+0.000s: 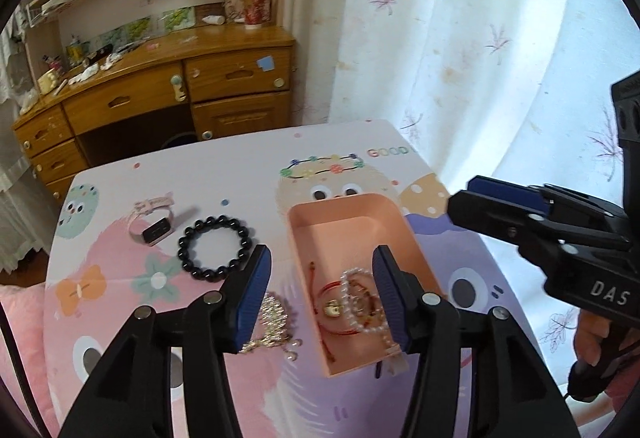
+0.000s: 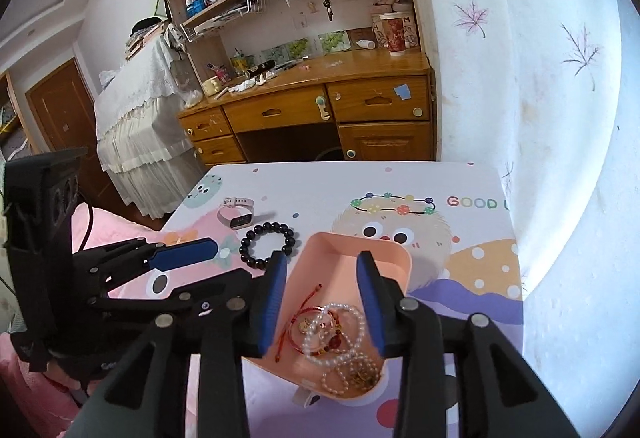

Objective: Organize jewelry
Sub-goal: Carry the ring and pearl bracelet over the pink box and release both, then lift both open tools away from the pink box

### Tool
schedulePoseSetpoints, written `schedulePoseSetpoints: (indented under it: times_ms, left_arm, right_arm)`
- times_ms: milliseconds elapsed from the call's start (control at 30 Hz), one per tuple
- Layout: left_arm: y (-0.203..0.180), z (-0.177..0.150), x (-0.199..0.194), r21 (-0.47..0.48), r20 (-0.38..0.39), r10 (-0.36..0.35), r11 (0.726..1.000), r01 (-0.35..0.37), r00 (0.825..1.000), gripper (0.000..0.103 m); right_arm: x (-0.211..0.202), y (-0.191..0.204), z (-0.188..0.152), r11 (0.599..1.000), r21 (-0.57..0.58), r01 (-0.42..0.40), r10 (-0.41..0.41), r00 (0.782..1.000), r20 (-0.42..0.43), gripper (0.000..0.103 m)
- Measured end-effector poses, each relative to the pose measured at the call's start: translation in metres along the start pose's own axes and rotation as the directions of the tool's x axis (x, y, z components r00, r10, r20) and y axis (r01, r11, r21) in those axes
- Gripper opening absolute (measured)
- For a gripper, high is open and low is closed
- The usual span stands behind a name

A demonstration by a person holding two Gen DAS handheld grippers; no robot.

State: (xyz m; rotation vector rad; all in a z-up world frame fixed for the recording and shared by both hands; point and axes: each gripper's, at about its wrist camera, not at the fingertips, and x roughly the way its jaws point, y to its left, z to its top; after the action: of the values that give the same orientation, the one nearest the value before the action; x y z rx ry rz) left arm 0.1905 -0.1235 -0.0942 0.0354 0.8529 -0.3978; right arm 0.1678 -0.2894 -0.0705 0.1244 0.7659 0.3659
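Observation:
A pink open tray lies on the cartoon-print table and holds a red cord bracelet and pearl strands. A black bead bracelet, a pink smartwatch and a silver chain lie on the table left of the tray. My left gripper is open and empty above the tray's left wall and the chain. My right gripper is open and empty over the tray; in the left wrist view it hovers at the right.
The table has its far edge near a wooden desk with shelves. A white curtain hangs at the right. A pink bedcover lies at the left.

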Motion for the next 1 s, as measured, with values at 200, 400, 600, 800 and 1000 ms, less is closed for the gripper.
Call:
schedulePoseSetpoints:
  times_ms: [200,400,600,800,1000]
  left_arm:
    - [0.020,-0.007,-0.002,-0.026,-0.030,0.037,0.999,-0.038,0.999,0.058]
    - [0.045,-0.007,-0.004,-0.036,-0.082,0.080,0.996,-0.083,0.993,0.070]
    - [0.093,0.007,0.001,-0.066,-0.182,0.163,0.982,-0.177,0.970,0.079]
    - [0.144,0.038,0.009,-0.089,-0.215,0.227,0.964,-0.251,0.950,0.080]
    - [0.184,0.080,0.020,-0.132,-0.184,0.182,0.969,-0.208,0.966,0.080]
  right_arm:
    - [0.004,0.008,-0.002,1.000,0.000,-0.002,0.002,1.000,-0.013,0.050]
    - [0.014,0.019,-0.002,0.998,0.046,-0.036,0.038,0.999,-0.026,0.072]
    - [0.034,0.038,-0.005,0.987,0.107,-0.116,0.120,0.992,-0.034,0.083]
    - [0.063,0.074,-0.014,0.988,0.082,-0.128,0.136,0.986,-0.094,0.085]
    - [0.101,0.106,-0.027,0.987,0.124,-0.103,0.127,0.970,-0.205,0.086]
